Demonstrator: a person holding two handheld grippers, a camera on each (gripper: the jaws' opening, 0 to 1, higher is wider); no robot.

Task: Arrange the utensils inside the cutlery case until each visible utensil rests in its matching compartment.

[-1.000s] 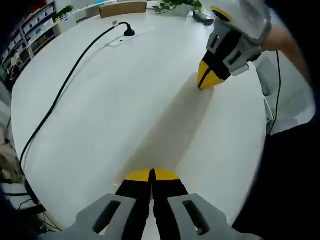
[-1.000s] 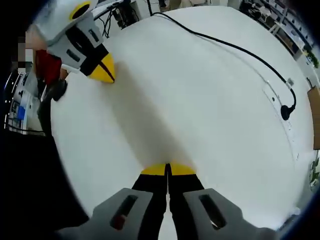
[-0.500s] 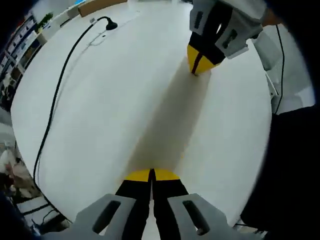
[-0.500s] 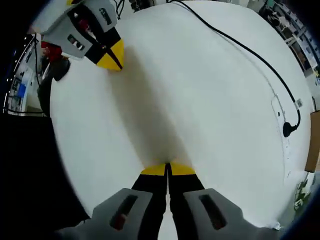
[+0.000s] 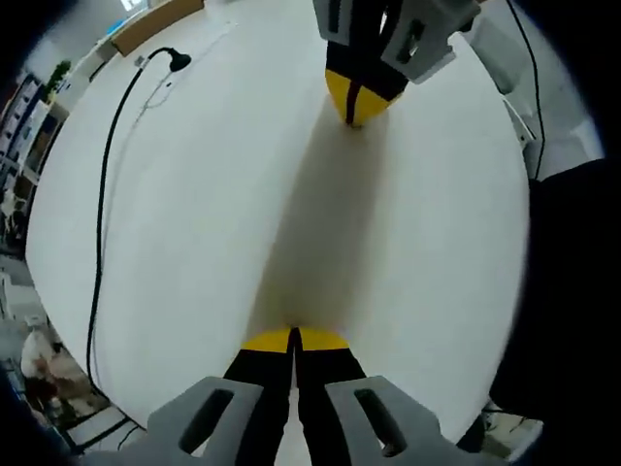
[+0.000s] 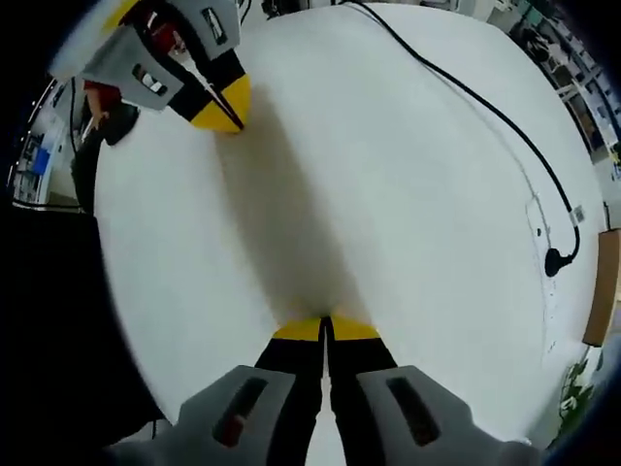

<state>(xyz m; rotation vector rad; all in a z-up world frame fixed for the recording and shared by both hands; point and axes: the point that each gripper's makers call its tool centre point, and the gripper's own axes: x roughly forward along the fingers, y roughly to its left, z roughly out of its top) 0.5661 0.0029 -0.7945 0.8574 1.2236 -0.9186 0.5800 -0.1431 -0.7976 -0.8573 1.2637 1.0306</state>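
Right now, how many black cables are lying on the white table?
1. A single black cable runs across the white table and ends in a plug near the far edge; the right gripper view shows the same cable. Others may lie outside both views.

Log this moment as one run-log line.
left gripper: shut, empty | right gripper: shut, empty | both tips facing over round white table | black cable on table | cutlery case: unseen

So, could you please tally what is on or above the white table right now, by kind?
Grippers: 2, left gripper and right gripper, jaws together
Black cable: 1
White table: 1
Total: 4
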